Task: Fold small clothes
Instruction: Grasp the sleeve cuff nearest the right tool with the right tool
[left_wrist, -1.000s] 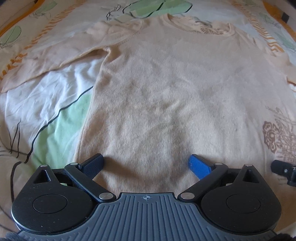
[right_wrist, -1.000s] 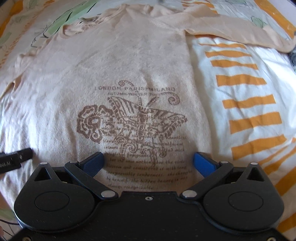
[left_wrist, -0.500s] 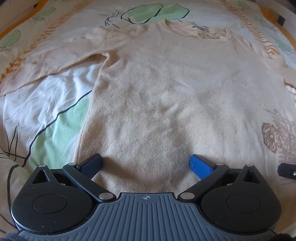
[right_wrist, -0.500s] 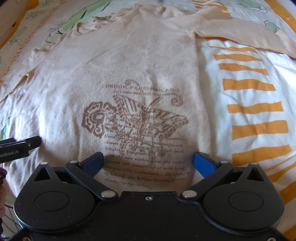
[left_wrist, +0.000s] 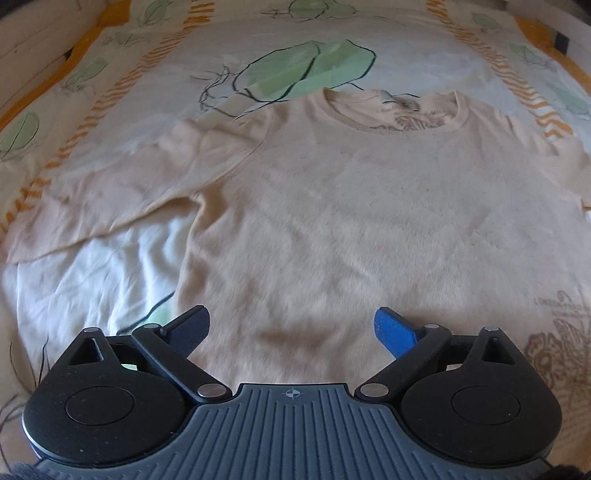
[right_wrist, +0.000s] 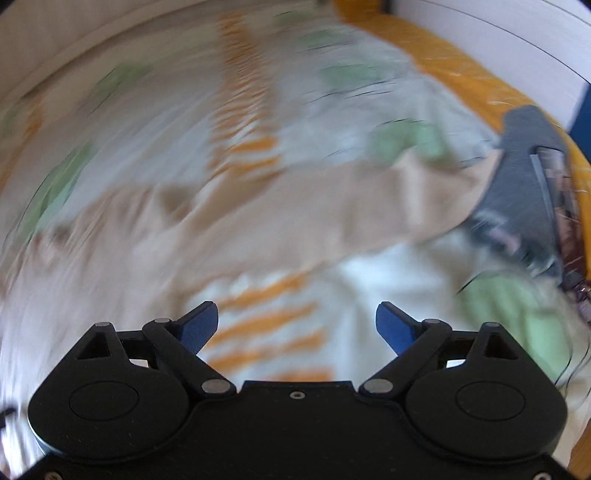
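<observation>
A beige long-sleeved sweater (left_wrist: 351, 221) lies flat on the bed, neckline at the far end. A brown print shows at its right edge (left_wrist: 554, 350). Its left sleeve (left_wrist: 122, 192) stretches out to the left. My left gripper (left_wrist: 291, 326) is open and empty above the sweater's lower part. In the blurred right wrist view, my right gripper (right_wrist: 297, 325) is open and empty over the striped sheet. The sweater's right sleeve (right_wrist: 295, 225) runs across beyond it.
The bed sheet (left_wrist: 295, 44) is white with green leaves and orange stripes. A dark grey object (right_wrist: 524, 192) lies at the sleeve's far right end. A pale wall or frame (right_wrist: 480, 44) borders the bed on the right.
My right gripper has swung fast to the right, off the printed body toward the right sleeve. My left gripper has pulled back and tilted up, so more of the far bed shows.
</observation>
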